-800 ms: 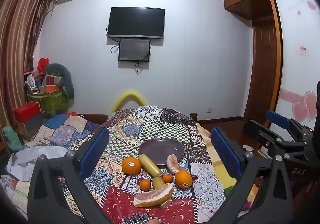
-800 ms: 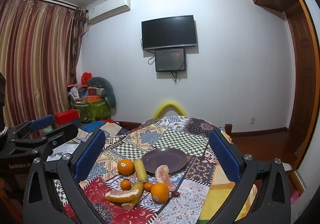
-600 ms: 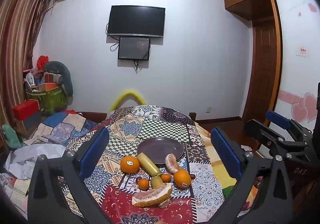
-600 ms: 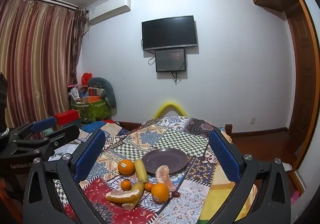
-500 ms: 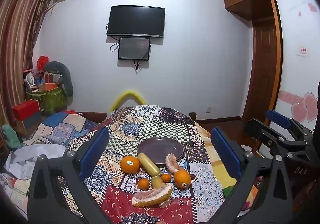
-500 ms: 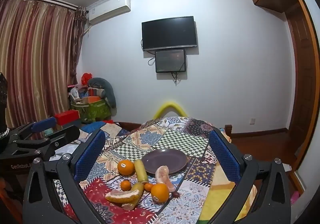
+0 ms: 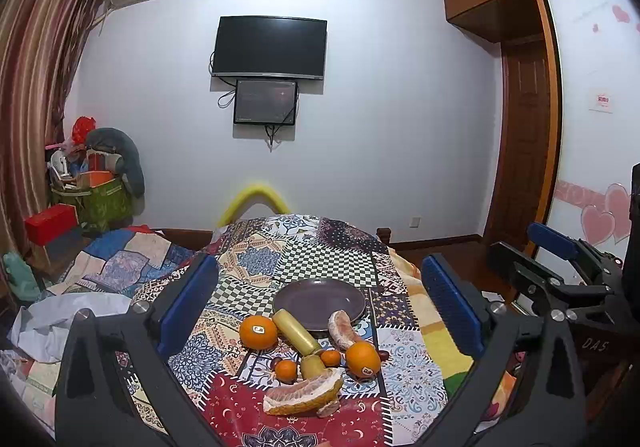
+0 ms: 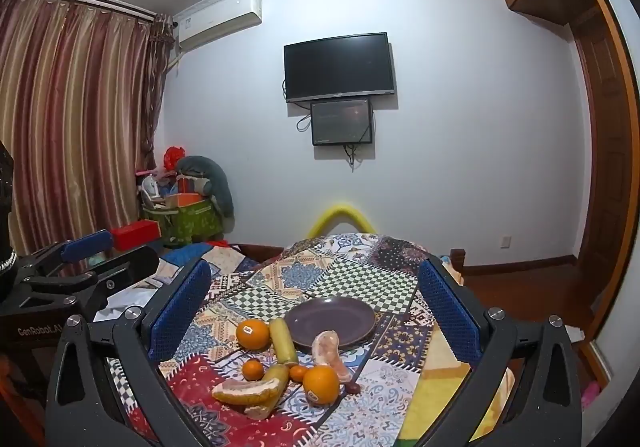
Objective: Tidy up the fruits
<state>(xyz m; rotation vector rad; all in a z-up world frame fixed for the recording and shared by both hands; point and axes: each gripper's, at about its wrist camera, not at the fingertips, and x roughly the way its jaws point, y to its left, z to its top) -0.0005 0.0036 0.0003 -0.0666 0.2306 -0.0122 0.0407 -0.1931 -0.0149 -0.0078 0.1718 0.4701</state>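
A dark purple plate (image 7: 320, 301) (image 8: 331, 319) sits empty on the patchwork-covered table (image 7: 328, 267). In front of it lie two large oranges (image 7: 258, 332) (image 7: 363, 359), two small tangerines (image 7: 286, 370), a yellow-green banana (image 7: 297, 331) (image 8: 283, 339), a peeled pomelo segment (image 7: 340, 329) (image 8: 326, 349) and a pomelo wedge with rind (image 7: 304, 393) (image 8: 246, 391). My left gripper (image 7: 320, 307) is open and empty, held above and short of the fruit. My right gripper (image 8: 312, 307) is open and empty too, to the right of the left one.
A yellow padded chair back (image 7: 254, 199) stands at the table's far end. A bed with quilts (image 7: 112, 263) lies left, with a green basket of clutter (image 7: 96, 199) beyond. A wooden door (image 7: 520, 151) and wardrobe are on the right.
Both grippers have barely shifted; the left view has drifted slightly so the fruit sits a touch higher. Nothing was grasped or moved.
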